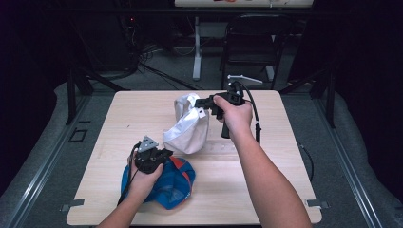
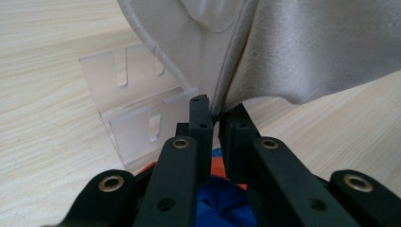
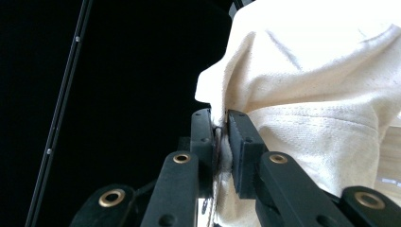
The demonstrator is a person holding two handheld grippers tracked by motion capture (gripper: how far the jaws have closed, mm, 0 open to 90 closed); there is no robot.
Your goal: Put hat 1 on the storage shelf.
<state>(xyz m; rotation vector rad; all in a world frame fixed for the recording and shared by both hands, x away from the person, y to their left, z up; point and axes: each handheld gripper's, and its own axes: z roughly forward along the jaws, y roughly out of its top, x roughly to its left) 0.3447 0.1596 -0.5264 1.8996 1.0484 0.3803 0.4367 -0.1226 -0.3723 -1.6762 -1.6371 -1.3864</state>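
On the table: light wood-grain top (image 1: 266,190), mostly bare, with two caps sitting around the middle and near-left.
Room: pretty dark all around, a black folding chair (image 1: 254,42) and a white stand leg (image 1: 196,52) on the far side, cables on the grey floor.
White cap: white cap (image 1: 187,128) is lifted up off the table near the middle, hanging from its far edge; its lower edge is down by the left tool.
Right gripper: right gripper (image 1: 203,101) is raised over the far-middle of the table, tongs pinched tight on a fold of the white cap (image 3: 307,123).
Left gripper: left gripper (image 1: 164,153) sits over the blue cap at the near left; tongs are narrow with just a slit between them, and the white cap's edge (image 2: 222,94) runs right down to the tips. Can't tell if it's actually gripped.
Blue cap: blue cap (image 1: 178,187) with orange trim, flat on the table, partly hidden under the left hand.
Clear stand: clear plastic stand (image 2: 137,113) with slots, just beyond the left tips; hard to pick out from above.
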